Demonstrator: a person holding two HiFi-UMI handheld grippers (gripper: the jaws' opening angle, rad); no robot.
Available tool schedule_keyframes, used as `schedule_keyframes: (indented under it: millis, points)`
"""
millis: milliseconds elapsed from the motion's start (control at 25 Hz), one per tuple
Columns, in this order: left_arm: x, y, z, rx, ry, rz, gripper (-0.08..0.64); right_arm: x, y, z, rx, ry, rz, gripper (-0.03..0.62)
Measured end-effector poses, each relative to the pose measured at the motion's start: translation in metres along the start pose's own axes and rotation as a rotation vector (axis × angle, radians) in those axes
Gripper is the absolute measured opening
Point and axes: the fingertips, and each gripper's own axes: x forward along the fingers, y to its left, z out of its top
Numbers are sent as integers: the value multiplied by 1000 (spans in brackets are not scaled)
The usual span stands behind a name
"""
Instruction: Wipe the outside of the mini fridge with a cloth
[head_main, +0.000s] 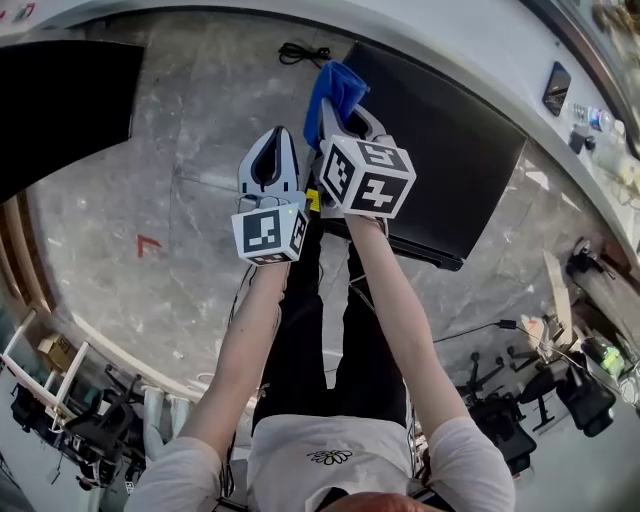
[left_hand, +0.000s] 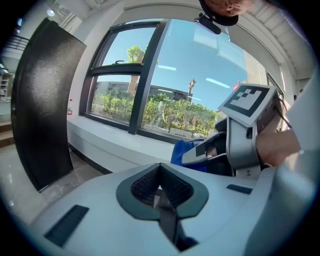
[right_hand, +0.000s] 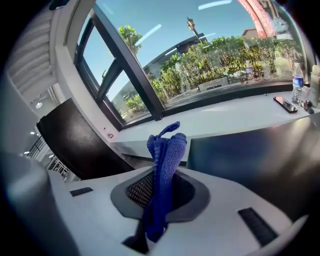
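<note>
The black mini fridge (head_main: 440, 150) stands on the marble floor ahead and to my right, and its dark top (right_hand: 260, 150) shows in the right gripper view. My right gripper (head_main: 335, 105) is shut on a blue cloth (head_main: 336, 85) at the fridge's near left corner. The cloth (right_hand: 165, 165) sticks up between the jaws of the right gripper (right_hand: 159, 172). My left gripper (head_main: 278, 135) hangs just left of the right one, shut and holding nothing. The left gripper (left_hand: 160, 167) looks toward the window, with the cloth (left_hand: 185, 150) at its right.
A tall black panel (head_main: 60, 100) stands at the far left. A black cable (head_main: 303, 53) lies on the floor by the white window sill (right_hand: 225, 117). A phone (right_hand: 285, 104) and a bottle (right_hand: 297, 80) rest on the sill. Office chairs (head_main: 560, 385) stand at the right.
</note>
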Motion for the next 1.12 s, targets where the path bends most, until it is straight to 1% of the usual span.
schedule_keyframes:
  millis: [160, 240, 400, 640, 800, 1000, 1120]
  points:
    - [1, 10, -11, -10, 9, 13, 5, 19, -21, -19, -17, 56, -66, 66]
    - [-2, 17, -11, -13, 13, 13, 5, 22, -23, -25, -40, 75, -94, 67]
    - [-7, 16, -12, -13, 17, 4, 5, 19, -29, -29, -68, 84, -121, 66]
    - [0, -11, -13, 5, 22, -25, 5, 3, -58, -32, -49, 85, -149, 66]
    - [1, -31, -15, 19, 23, -49, 5, -15, -78, -36, -58, 80, -170, 67]
    - [3, -66, -19, 36, 30, -84, 5, -42, -112, -35, -45, 68, -202, 67]
    - [3, -89, -22, 43, 38, -110, 5, -62, -138, -33, -20, 55, -232, 67]
